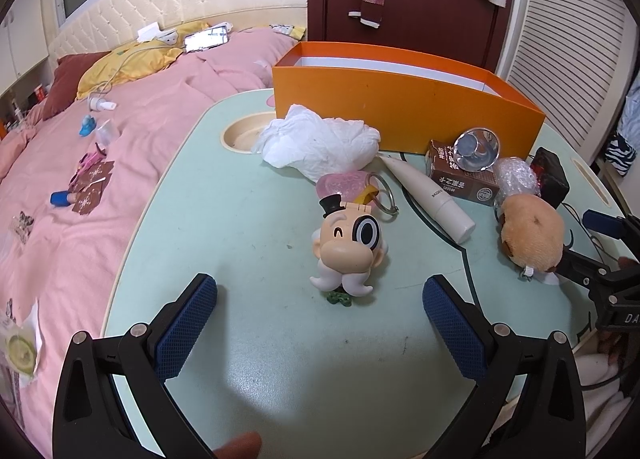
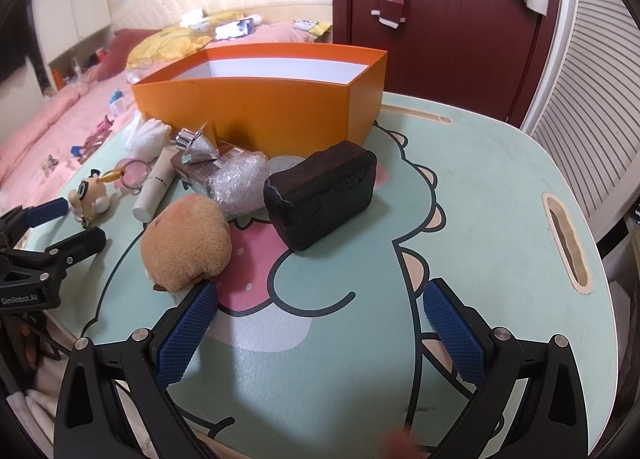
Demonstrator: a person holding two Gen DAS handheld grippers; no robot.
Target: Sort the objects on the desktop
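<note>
An orange box (image 1: 404, 115) (image 2: 256, 107) stands open at the back of the green table (image 1: 240, 219) (image 2: 500, 199). In front of it lie a cartoon figure keychain (image 1: 352, 247) (image 2: 90, 195), a crumpled white tissue (image 1: 320, 141), a white tube (image 1: 432, 195) (image 2: 154, 189), a brown carton (image 1: 464, 175), a silver funnel (image 1: 478, 149) (image 2: 198, 145), bubble wrap (image 2: 240, 179), a tan plush (image 1: 530, 237) (image 2: 186, 241) and a black block (image 2: 322, 193). My left gripper (image 1: 320, 313) is open, just short of the figure. My right gripper (image 2: 320, 319) is open, near the plush and block.
A pink bed (image 1: 100, 179) with small scattered items lies left of the table. A dark red door (image 2: 440, 19) and a slatted panel (image 2: 600, 79) stand behind. The table has a round cup recess (image 1: 244, 135) and a slot (image 2: 568, 243).
</note>
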